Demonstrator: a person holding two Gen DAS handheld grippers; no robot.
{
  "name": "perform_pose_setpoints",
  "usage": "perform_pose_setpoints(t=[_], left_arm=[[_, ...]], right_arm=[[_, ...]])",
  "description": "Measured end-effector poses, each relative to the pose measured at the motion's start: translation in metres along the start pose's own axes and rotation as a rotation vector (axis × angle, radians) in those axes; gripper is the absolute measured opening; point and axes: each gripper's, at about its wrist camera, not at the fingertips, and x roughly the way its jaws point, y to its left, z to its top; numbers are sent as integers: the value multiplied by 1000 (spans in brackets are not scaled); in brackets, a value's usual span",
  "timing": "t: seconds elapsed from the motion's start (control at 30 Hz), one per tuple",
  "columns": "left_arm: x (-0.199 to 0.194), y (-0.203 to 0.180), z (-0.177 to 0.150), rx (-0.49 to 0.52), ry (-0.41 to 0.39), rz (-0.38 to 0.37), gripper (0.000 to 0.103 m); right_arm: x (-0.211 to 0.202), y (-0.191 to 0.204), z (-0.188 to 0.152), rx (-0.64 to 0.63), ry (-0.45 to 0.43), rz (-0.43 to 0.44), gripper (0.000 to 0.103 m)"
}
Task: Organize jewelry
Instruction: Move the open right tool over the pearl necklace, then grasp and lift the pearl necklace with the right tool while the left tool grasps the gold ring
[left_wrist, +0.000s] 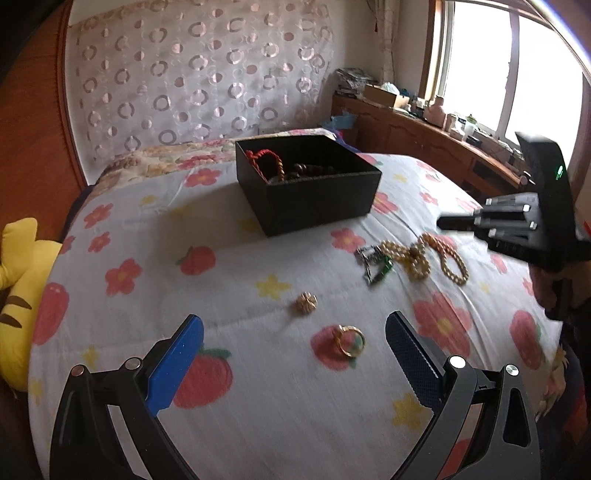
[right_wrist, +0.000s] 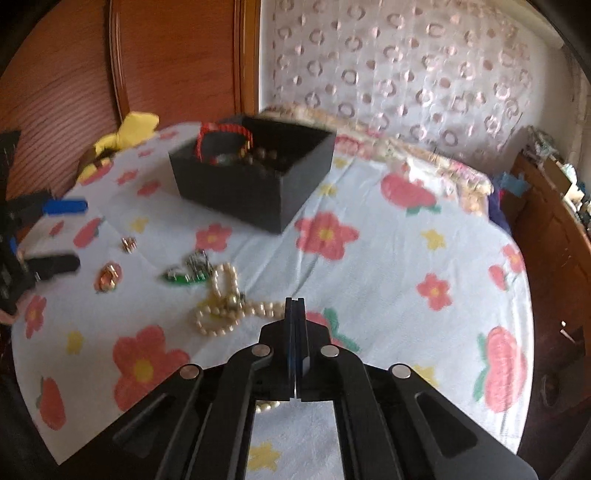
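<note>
Two gold rings (left_wrist: 349, 340) lie between left gripper's (left_wrist: 295, 332) spread jaws; right gripper (right_wrist: 295, 306) pressed together.

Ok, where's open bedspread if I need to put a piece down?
Free: left of the black box toward the yellow plush, and the bedspread right of the box. Crowded: pearl necklace, green clip, gold ring and gold earring.

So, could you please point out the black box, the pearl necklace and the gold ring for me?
Black box (left_wrist: 325, 205): left wrist view, on its front wall.
Pearl necklace (left_wrist: 452, 267): left wrist view, on the right loop of beads.
Gold ring (left_wrist: 349, 341): left wrist view, on the band, between the open fingers.
</note>
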Motion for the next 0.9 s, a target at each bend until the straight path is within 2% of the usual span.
perform_pose_setpoints(t=[0.13, 0.23, 0.37, 0.5, 0.57, 0.63, 0.9], left_arm=[[1, -3, -4, 6, 11, -8, 95], [1, -5, -6, 5, 15, -14, 95], [-1, -5, -8, 0, 17, -18, 95], [-4, -7, -10, 1, 13, -25, 95], [-5, -8, -10, 3, 11, -26, 95], [-5, -8, -10, 2, 10, -28, 95], [-5, -9, -12, 0, 21, -24, 95]], right_arm=[[-12, 6, 7, -23, -24, -3, 0], [-8, 4, 7, -18, -12, -8, 0], [1, -4, -4, 31, 39, -2, 1], [-3, -1, -21, 60, 55, 53, 1], [-5, 8, -28, 40, 64, 78, 5], [-5, 15, -33, 26, 75, 88, 22], [3, 30, -36, -21, 99, 74, 21]])
